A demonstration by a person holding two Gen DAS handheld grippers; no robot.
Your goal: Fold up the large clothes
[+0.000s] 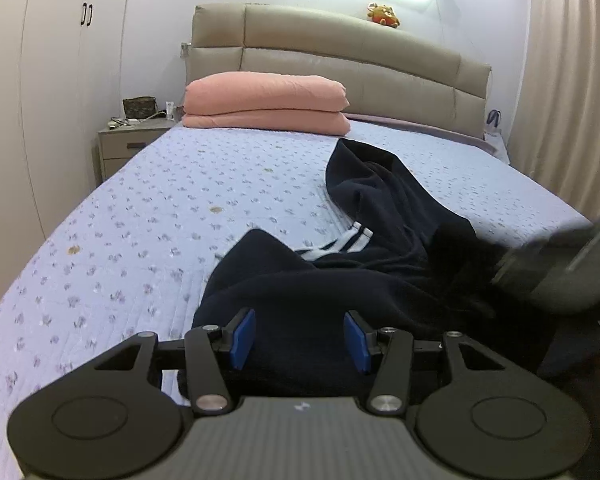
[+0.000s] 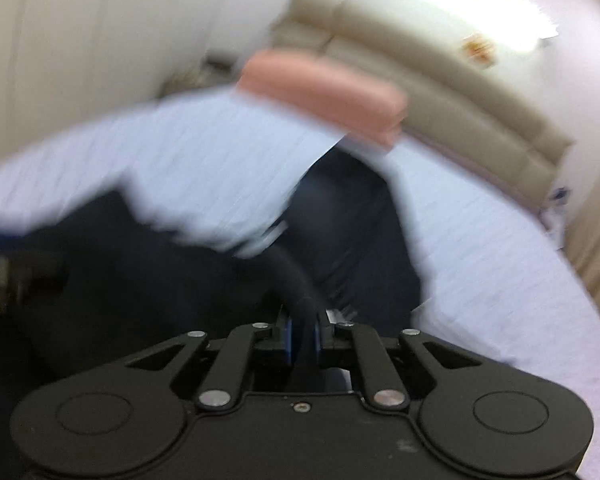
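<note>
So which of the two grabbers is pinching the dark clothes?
The right gripper, shut on the crumpled navy garment; the left gripper is wide open.

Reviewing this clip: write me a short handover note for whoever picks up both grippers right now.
Left gripper: open, hovering over the near end of the dark garment, gripping nothing.
Right gripper: shut on a bunched fold of the dark garment; that view is heavily blurred.
Garment: lies crumpled, unfolded, on the bedspread, its white stripes showing.
Pink folded blanket sits by the headboard, apart from the garment.
Done: one grip taken, no fold visible.
Left: probably grab with the left, spread flat, then fold.
</note>
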